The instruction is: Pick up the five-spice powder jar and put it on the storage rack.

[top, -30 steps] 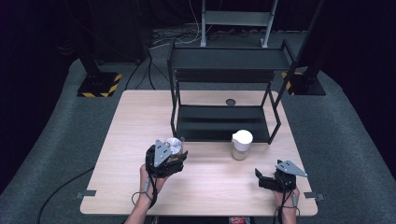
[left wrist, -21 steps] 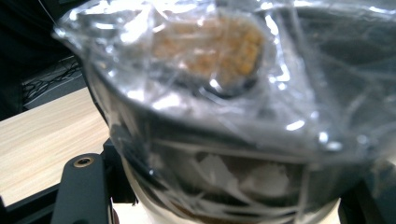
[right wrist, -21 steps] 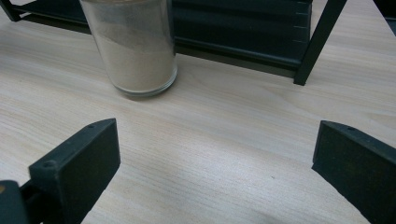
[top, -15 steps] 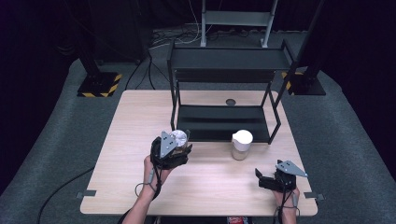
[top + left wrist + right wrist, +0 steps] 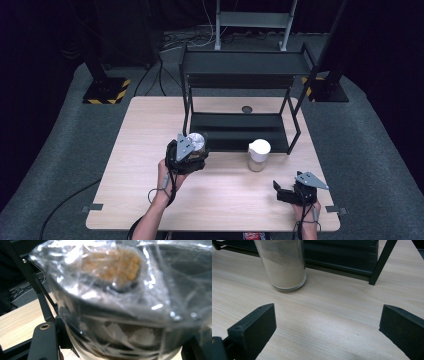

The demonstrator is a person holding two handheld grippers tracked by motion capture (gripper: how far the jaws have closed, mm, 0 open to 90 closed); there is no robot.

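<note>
Left gripper (image 5: 192, 150) clamped on a foil-wrapped jar (image 5: 117, 305), raised just in front of the rack's (image 5: 240, 131) lower shelf. Close up: crinkled wrap, orange-brown patch on top, contents blurred, jar base cut off. Right gripper (image 5: 327, 327) gaping, holding nothing, low over the table (image 5: 324, 307). Beyond it, powder jar (image 5: 284, 265), top cut off; white lid seen from above.

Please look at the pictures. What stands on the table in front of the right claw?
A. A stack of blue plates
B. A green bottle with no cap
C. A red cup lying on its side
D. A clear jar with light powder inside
D: in the right gripper view, the clear jar half full of pale powder stands upright on the wooden table, beyond the open right claw.
</note>
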